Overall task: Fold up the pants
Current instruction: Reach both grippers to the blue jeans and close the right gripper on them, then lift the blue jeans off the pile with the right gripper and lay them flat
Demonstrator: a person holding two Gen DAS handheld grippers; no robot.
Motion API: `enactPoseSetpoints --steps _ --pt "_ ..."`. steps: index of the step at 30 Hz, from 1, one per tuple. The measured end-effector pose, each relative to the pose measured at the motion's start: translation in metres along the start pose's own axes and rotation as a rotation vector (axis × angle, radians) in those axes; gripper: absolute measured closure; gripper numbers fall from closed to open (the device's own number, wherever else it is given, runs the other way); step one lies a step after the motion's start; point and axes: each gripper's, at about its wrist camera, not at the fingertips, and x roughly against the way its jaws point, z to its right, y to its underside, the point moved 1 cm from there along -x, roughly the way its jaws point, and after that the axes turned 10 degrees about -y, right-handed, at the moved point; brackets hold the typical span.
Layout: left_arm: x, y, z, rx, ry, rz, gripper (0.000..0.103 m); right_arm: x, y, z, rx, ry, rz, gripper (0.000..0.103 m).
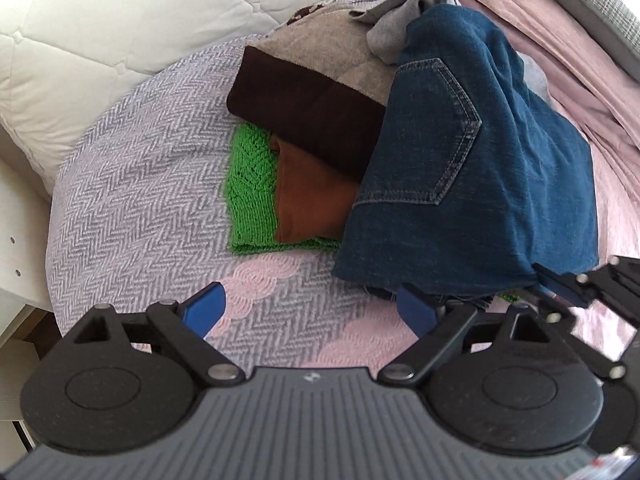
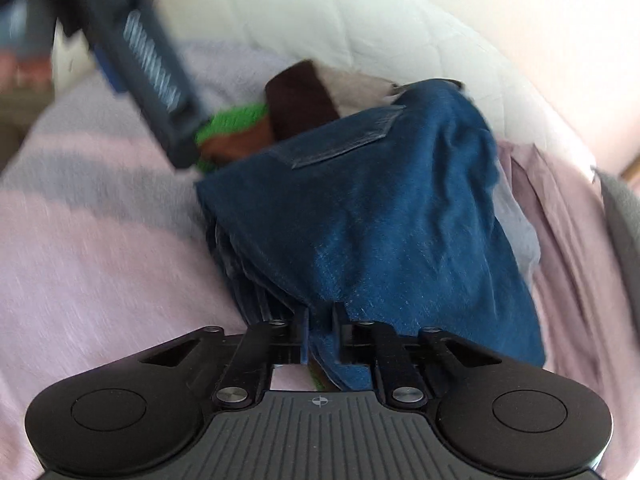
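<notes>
Folded blue denim pants lie on the bed, their back pocket facing up, partly draped over a pile of folded clothes. My right gripper is shut on the near edge of the pants, with denim pinched between its blue pads. My left gripper hangs open above the bedspread, and only bedspread shows between its fingers. Its right fingertip sits just below the pants' near left corner. The right gripper's black linkage shows at the pants' near right corner. The left gripper's body appears blurred at the upper left.
Beside and under the pants lie a dark brown garment, an orange-brown one, a green knit and a grey item. A lilac herringbone bedspread covers the bed, with a white quilt behind and pink sheets to the right.
</notes>
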Motion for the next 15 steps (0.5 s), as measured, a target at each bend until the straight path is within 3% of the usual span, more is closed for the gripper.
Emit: enactPoseSetpoints --steps 6,11,15 --pt "0.032 -0.011 -0.002 0.005 -0.019 0.074 0.013 0.061 -0.011 0.067 -0.395 -0.126 0.151 0.101" --pt "0.086 -0.017 0.002 0.014 0.002 0.185 0.014 0.141 -0.012 0.126 -0.782 -0.169 0.418 0.101" --pt "0.143 -0.015 0.016 -0.015 0.042 0.299 0.014 0.225 0.001 0.144 -0.963 -0.145 0.642 0.101"
